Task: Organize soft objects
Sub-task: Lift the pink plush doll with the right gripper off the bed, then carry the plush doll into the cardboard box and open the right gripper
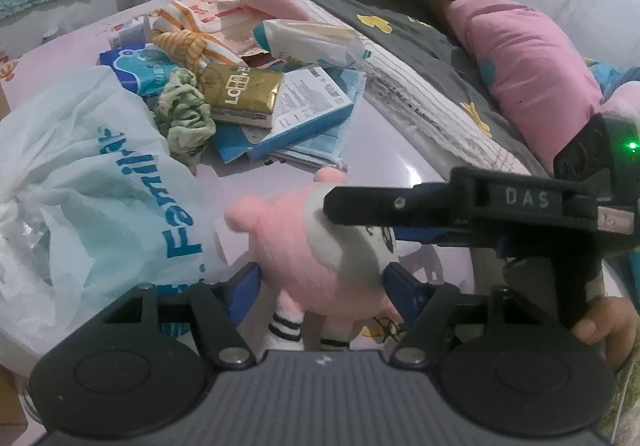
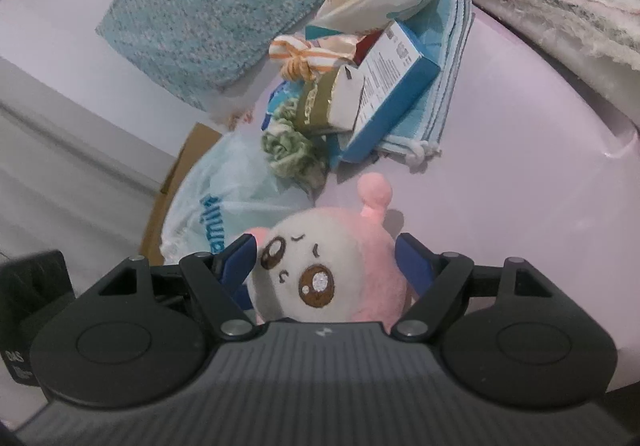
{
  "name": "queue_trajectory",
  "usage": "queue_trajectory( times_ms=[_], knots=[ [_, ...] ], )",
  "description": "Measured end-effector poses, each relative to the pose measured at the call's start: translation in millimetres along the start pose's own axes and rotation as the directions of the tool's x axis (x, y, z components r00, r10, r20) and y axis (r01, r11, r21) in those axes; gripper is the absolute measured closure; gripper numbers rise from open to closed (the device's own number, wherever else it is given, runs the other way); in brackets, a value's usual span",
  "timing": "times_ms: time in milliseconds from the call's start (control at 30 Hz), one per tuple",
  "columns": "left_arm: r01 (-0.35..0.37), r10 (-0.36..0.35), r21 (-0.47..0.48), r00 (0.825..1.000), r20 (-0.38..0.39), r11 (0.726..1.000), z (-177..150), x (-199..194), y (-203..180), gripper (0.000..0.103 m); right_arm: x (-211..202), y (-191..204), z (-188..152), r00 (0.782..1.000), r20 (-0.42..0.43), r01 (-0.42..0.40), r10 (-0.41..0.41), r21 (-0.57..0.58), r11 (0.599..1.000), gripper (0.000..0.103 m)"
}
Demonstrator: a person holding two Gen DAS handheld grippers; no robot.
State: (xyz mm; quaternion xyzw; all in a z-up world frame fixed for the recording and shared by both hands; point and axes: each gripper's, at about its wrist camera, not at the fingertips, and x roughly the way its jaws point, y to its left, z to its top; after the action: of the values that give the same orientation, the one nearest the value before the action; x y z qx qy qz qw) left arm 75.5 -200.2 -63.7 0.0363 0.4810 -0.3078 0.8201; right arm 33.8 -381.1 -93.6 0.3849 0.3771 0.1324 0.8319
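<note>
A pink and white plush toy [image 1: 320, 266] with striped legs lies between both grippers over the pale pink table [image 1: 384, 157]. My left gripper [image 1: 320, 286] has its blue pads on either side of the plush body. My right gripper [image 2: 326, 266] grips the plush head [image 2: 320, 270], whose face with brown eyes looks at that camera. The right gripper's black body [image 1: 480, 209] reaches in from the right in the left wrist view. A green scrunchie [image 1: 184, 117] lies beside the plush, also shown in the right wrist view [image 2: 290, 145].
A white plastic bag [image 1: 80, 181] with blue lettering lies at left. Behind are a gold packet [image 1: 244, 93], a blue box [image 1: 304, 113], a folded blue cloth [image 2: 440, 85], an orange-striped tied bundle [image 1: 192, 41] and tissue packs. Blankets and a pink pillow [image 1: 532, 57] pile up at right.
</note>
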Motion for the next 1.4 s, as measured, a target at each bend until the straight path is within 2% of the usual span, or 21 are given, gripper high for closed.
queue_trajectory(
  times_ms=[333,567,733,900,1067,1233,1333,1400],
  knots=[
    [0.011,-0.012,0.033,1.000,0.018,0.999,-5,-6,-6,0.034,-11,7,-6,1.000,-0.003,0.014,-0.014,0.000,1.000,0.029],
    [0.012,-0.017,0.043,0.993,0.119,0.999,-8,-48,-8,0.034,-33,47,-8,0.999,0.047,-0.001,0.005,-0.078,0.997,0.030],
    [-0.003,-0.001,0.020,0.976,0.220,1.000,-9,-91,1,0.034,-41,95,-4,0.997,0.066,-0.019,0.032,-0.186,0.982,0.030],
    [-0.060,0.067,-0.032,0.943,0.327,0.998,-8,-139,24,0.034,-30,156,8,0.995,0.039,-0.073,0.090,-0.312,0.947,0.030],
    [-0.127,0.170,-0.136,0.908,0.383,0.983,-5,-183,65,0.034,7,223,25,0.987,-0.058,-0.159,0.148,-0.413,0.897,0.030],
    [-0.204,0.293,-0.256,0.877,0.381,0.945,3,-217,123,0.034,71,294,38,0.965,-0.198,-0.247,0.170,-0.483,0.840,0.030],
    [-0.245,0.354,-0.319,0.867,0.352,0.916,10,-227,165,0.033,121,329,47,0.943,-0.291,-0.289,0.160,-0.485,0.825,0.030],
    [-0.252,0.376,-0.367,0.868,0.323,0.895,17,-229,198,0.033,154,349,51,0.928,-0.342,-0.304,0.144,-0.479,0.824,0.030]
  ],
)
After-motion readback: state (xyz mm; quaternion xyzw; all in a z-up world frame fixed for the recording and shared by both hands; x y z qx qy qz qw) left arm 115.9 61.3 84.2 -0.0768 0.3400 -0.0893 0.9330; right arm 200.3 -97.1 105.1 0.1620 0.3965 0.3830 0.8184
